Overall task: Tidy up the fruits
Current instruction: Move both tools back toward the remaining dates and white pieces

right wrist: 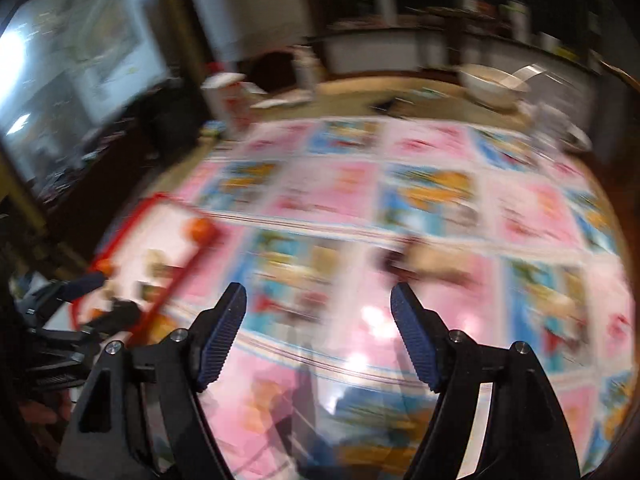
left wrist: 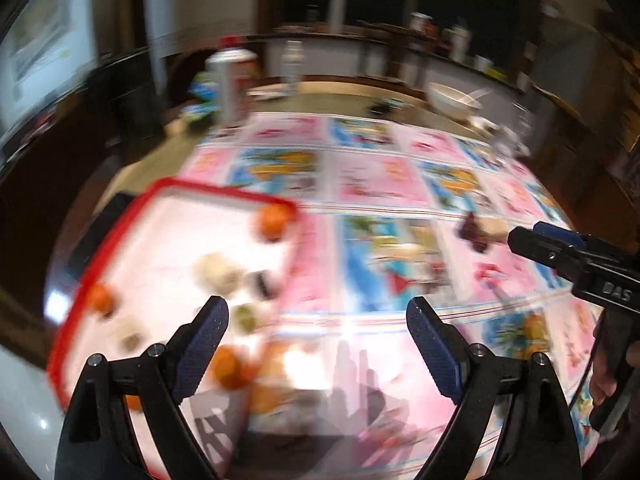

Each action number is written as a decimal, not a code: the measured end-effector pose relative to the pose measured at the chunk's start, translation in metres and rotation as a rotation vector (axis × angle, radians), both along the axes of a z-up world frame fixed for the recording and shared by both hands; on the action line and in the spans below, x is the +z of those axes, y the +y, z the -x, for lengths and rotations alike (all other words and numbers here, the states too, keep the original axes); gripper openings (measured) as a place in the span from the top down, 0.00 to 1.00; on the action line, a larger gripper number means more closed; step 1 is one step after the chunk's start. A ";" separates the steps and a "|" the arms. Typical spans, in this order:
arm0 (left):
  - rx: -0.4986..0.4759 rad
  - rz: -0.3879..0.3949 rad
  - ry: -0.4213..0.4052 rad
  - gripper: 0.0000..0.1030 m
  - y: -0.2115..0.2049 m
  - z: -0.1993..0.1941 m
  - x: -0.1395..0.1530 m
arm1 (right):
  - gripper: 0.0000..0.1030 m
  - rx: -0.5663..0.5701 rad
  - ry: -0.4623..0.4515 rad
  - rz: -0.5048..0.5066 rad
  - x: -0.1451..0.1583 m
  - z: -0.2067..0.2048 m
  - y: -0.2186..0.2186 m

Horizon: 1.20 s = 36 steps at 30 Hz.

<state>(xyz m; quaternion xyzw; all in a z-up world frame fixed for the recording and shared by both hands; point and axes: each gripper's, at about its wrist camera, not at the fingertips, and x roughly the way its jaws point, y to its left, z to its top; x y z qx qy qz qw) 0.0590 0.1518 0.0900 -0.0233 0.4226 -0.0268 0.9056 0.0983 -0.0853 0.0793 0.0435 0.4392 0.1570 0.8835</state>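
Observation:
A white tray with a red rim (left wrist: 224, 190) lies on the left of the patterned tablecloth and holds several blurred fruits. An orange (left wrist: 274, 220) sits in its far right corner, another orange (left wrist: 228, 366) lies near my left finger, and pale, dark and green pieces lie between them. My left gripper (left wrist: 316, 312) hangs open over the tray's right edge with nothing between its fingers. A dark fruit beside a pale piece (left wrist: 476, 232) lies on the cloth, just left of my right gripper (left wrist: 528, 234). In the right wrist view my right gripper (right wrist: 318, 294) is open and empty; that fruit (right wrist: 420, 260) is a blur just beyond its right finger.
A white bowl with a spoon (left wrist: 452, 98) stands at the table's far right. A tall red and white can (left wrist: 232, 80) and a clear bottle (left wrist: 292, 60) stand at the far left. A counter with bottles runs behind. The tray (right wrist: 200, 256) and my left gripper (right wrist: 112, 296) show at the right wrist view's left.

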 end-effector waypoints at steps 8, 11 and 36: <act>-0.186 -0.024 0.021 0.12 -0.099 -0.053 -0.026 | 0.27 -0.111 0.028 0.111 -0.030 -0.041 -0.063; -0.230 -0.025 0.046 0.12 -0.128 -0.071 -0.043 | 0.27 -0.109 0.037 0.118 -0.041 -0.056 -0.077; -0.197 0.070 0.124 0.13 -0.173 -0.113 -0.081 | 0.40 0.043 0.095 0.088 -0.080 -0.093 -0.080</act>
